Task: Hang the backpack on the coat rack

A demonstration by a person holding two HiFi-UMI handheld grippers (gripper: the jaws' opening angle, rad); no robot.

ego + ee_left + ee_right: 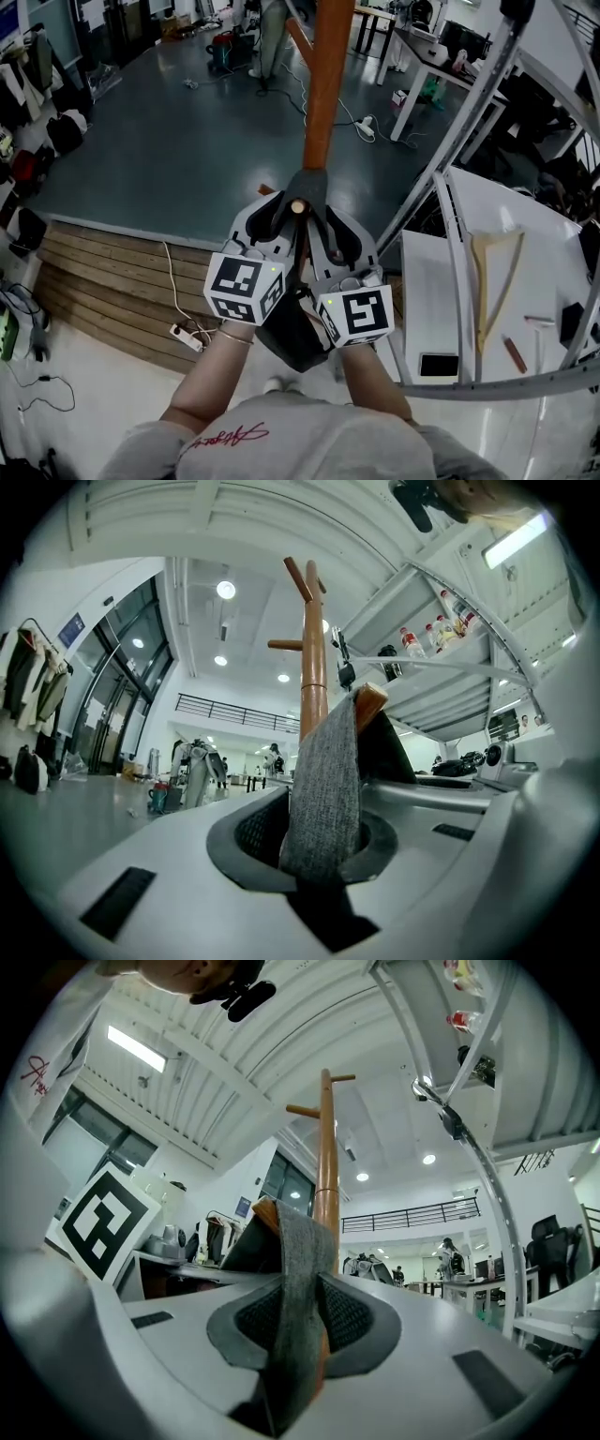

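Two grippers meet at the coat rack (326, 84), just in front of its brown pole. Your left gripper (317, 841) is clamped on the grey strap (323, 789) of the backpack (292, 333). Your right gripper (305, 1321) pinches the same strap from the other side, its jaws barely apart around the webbing.

Between the two, the strap climbs over the rounded tip of a peg (298, 205) that juts from the coat rack at hand height, well below the pegs at its top. The dark body of the backpack hangs beneath the peg, on your side of the pole and between your forearms.

The hanging looks nearly done, with the bag carried to the coat rack and the strap lifted onto the peg. Whether the peg or your grip bears the weight cannot be told. By the look of it, you still have to slide the strap down the peg toward the pole, then let go with both grippers.
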